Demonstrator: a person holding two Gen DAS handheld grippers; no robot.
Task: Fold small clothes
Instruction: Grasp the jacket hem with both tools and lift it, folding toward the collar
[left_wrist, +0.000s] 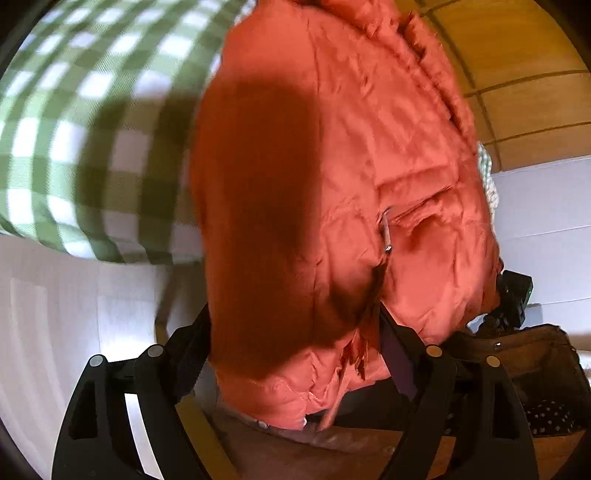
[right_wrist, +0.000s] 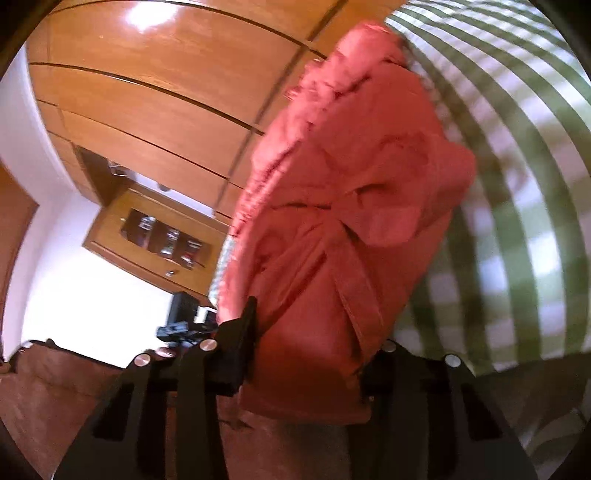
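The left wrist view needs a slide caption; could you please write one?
Orange garment hanging between the left tongs, green checked cloth behind.

Green-and-white checked cloth spread ahead of the left gripper and to its left; orange garment lying on it, straight in front.

Orange garment top edge cut off in left wrist view, motion-blurred in right. It hides the right gripper right finger's tip; can't tell if pads press. Left gripper left fingertip behind cloth. Checked cloth smeared.
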